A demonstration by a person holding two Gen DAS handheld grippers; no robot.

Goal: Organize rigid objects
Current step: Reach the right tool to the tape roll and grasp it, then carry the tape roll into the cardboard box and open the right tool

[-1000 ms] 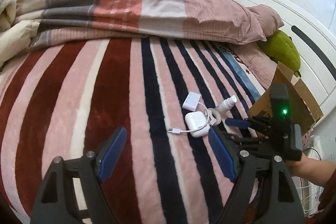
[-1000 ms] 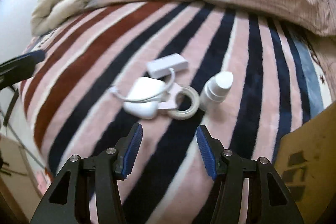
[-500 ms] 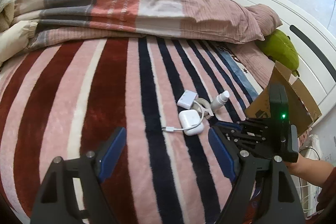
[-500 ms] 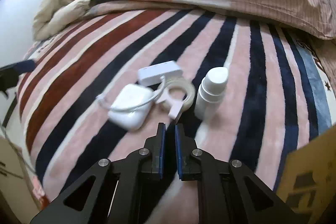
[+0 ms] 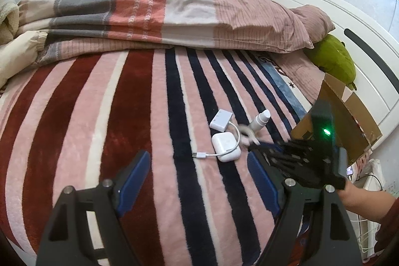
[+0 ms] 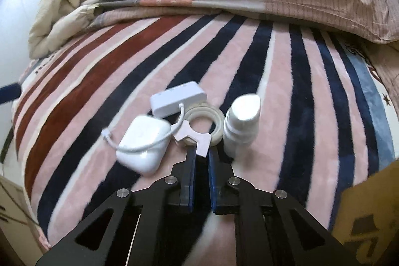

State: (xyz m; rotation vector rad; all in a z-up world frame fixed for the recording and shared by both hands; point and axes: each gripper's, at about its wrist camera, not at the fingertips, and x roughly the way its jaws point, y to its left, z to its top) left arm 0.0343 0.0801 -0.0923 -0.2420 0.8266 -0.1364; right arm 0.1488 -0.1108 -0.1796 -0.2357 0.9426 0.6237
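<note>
On the striped blanket lie a white earbud case with a white cable over it, a white adapter box, a white spray bottle and a tape roll in a pale dispenser. My right gripper is shut on the dispenser's handle tab. In the left wrist view the same cluster shows: the case, the adapter, the bottle and the tape roll. My left gripper is open and empty, held back from the cluster. The right gripper's body sits to its right.
A cardboard box stands open at the bed's right edge, its corner also in the right wrist view. A folded duvet lies across the far side. A green plush rests by the white headboard.
My right gripper went from open to shut and has closed on the tape dispenser's tab. My left gripper has pulled back slightly and stays open.
</note>
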